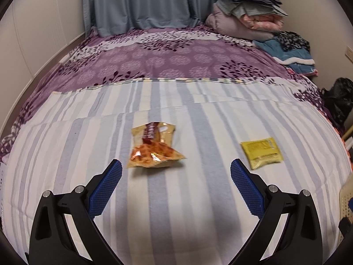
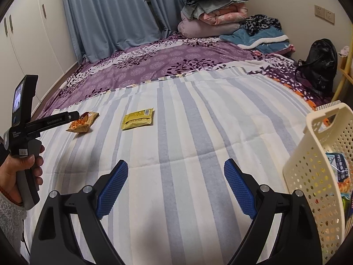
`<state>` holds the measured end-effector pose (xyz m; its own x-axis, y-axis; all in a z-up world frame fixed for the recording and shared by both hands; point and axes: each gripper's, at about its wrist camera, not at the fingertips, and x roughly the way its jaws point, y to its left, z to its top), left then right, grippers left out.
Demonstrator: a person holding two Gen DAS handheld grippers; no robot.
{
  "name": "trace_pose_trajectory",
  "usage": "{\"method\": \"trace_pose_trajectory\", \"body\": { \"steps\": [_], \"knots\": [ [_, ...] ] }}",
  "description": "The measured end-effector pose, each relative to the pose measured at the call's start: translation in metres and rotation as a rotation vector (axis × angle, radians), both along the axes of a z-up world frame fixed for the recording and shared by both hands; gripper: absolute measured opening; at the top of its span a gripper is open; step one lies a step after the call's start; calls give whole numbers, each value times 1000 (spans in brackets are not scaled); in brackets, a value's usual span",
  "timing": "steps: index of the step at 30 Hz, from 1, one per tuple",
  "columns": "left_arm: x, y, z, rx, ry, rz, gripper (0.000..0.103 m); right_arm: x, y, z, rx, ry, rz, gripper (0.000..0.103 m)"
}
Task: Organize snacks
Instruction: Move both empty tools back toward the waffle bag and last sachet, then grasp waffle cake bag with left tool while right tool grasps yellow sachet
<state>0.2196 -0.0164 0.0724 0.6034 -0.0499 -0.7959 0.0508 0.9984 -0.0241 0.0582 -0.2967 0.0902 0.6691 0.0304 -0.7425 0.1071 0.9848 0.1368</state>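
Observation:
An orange snack packet (image 1: pixel 153 149) lies on the striped blanket, just beyond my left gripper (image 1: pixel 176 167), which is open with nothing between its blue pads. A yellow sachet (image 1: pixel 261 152) lies flat to the right of it. The right wrist view shows the same orange packet (image 2: pixel 82 122) and yellow sachet (image 2: pixel 138 118) far ahead on the left. My right gripper (image 2: pixel 176 169) is open and empty above bare blanket. A cream perforated basket (image 2: pixel 308 165) stands at its right with several snack packs (image 2: pixel 340 172) inside. A hand (image 2: pixel 24 170) holds the left gripper's handle beside the orange packet.
The bed carries a purple floral cover (image 1: pixel 165 59) beyond the striped blanket. Folded bedding (image 2: pixel 211 11) and a blue garment (image 2: pixel 260 37) are piled at the far right corner. A black bag (image 2: pixel 317 66) sits off the bed's right edge. Curtains (image 1: pixel 136 2) hang behind.

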Motion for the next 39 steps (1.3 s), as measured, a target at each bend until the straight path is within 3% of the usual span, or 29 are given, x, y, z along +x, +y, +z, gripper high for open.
{"method": "trace_pose_trajectory", "body": {
  "steps": [7,21,27,29,32,39],
  "knots": [
    [31,33,-26,-54,57,64,100,19,12,-12,2,22,23,88],
    [66,47,-66,-85,106,96,100,69,36,-34,-17,51,71,88],
    [65,46,-73,-128,97,65,80,96,52,-44,-26,64,101,88],
    [65,45,-72,-141,87,55,66,107,57,-46,-21,66,115,88],
    [62,43,-72,-147,75,39,64,122,62,-49,-13,68,128,94],
    [58,46,-66,-171,57,21,56,164,74,-64,-15,101,153,94]
  ]
}}
